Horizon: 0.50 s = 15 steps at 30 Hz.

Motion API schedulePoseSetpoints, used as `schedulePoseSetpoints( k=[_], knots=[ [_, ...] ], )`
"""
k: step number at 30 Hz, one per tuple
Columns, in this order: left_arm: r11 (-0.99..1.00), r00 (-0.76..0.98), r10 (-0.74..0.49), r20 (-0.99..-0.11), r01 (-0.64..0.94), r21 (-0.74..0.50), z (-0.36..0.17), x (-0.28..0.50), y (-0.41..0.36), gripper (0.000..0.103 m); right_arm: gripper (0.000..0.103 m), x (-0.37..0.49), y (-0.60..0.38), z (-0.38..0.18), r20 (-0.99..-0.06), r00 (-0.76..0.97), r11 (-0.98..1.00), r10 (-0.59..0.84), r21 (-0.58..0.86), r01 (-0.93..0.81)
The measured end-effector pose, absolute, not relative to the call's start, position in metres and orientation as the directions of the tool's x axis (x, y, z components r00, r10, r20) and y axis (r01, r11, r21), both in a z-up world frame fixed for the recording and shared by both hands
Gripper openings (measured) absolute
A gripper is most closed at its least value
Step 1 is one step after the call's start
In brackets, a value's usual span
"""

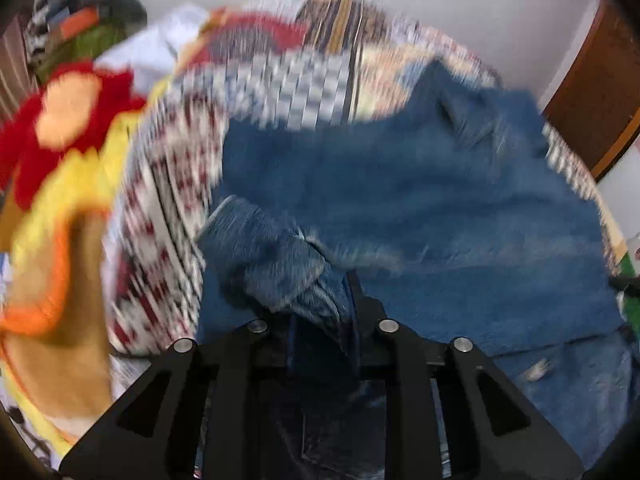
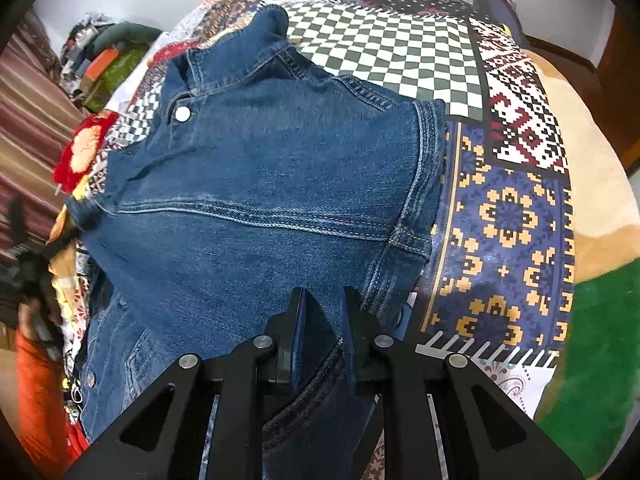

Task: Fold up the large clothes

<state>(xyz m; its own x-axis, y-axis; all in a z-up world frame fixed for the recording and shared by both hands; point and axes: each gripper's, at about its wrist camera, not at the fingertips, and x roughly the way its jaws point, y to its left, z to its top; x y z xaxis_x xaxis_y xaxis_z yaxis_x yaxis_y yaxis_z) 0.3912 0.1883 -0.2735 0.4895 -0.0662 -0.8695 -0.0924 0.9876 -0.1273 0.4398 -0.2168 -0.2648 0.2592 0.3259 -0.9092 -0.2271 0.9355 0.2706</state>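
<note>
One blue denim jacket (image 2: 256,184), collar up and a single silver snap showing, lies spread on the patchwork bedspread (image 2: 508,208), where my right claw (image 2: 323,312) pinches its fabric tight while my left claw (image 1: 320,300), nearly closed, grips a bunched fold of it.

Blue denim jacket (image 2: 256,184) on patchwork bedspread (image 2: 400,52): black-white checks, navy-gold flowers.
</note>
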Motion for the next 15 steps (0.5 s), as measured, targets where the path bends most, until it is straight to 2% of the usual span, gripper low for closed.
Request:
schedulePoseSetpoints(
  k=[1, 3, 6, 10, 13, 14, 15],
  knots=[
    [0.989, 0.482, -0.058, -0.874, -0.091, -0.116, -0.281, 0.388, 0.186, 0.03, 0.013, 0.439, -0.219, -0.266, -0.907, 0.257, 0.933, 0.332, 0.276, -0.231],
    [0.99, 0.502, -0.015, -0.865, -0.114, -0.084, -0.288, 0.38, 0.185, 0.048, 0.013, 0.437, -0.221, -0.267, -0.907, 0.256, 0.93, 0.334, 0.274, -0.245],
    [0.981, 0.497, 0.0, -0.868, -0.167, -0.096, -0.291, 0.374, 0.196, 0.063, 0.013, 0.43, -0.217, -0.266, -0.911, 0.272, 0.933, 0.31, 0.235, -0.274],
    [0.971, 0.482, -0.022, -0.876, -0.197, -0.132, -0.293, 0.364, 0.213, 0.068, 0.013, 0.422, -0.21, -0.264, -0.922, 0.297, 0.939, 0.249, 0.155, -0.306],
    [0.982, 0.476, 0.011, -0.88, -0.173, -0.081, -0.288, 0.354, 0.21, 0.068, 0.013, 0.417, -0.213, -0.265, -0.929, 0.301, 0.944, 0.214, 0.117, -0.31],
    [0.984, 0.473, 0.046, -0.88, -0.171, -0.04, -0.287, 0.35, 0.207, 0.074, 0.013, 0.416, -0.215, -0.267, -0.934, 0.303, 0.948, 0.189, 0.093, -0.303],
    [0.985, 0.474, 0.074, -0.877, -0.171, -0.009, -0.285, 0.346, 0.206, 0.077, 0.022, 0.415, -0.217, -0.269, -0.936, 0.302, 0.951, 0.181, 0.087, -0.298]
  ],
)
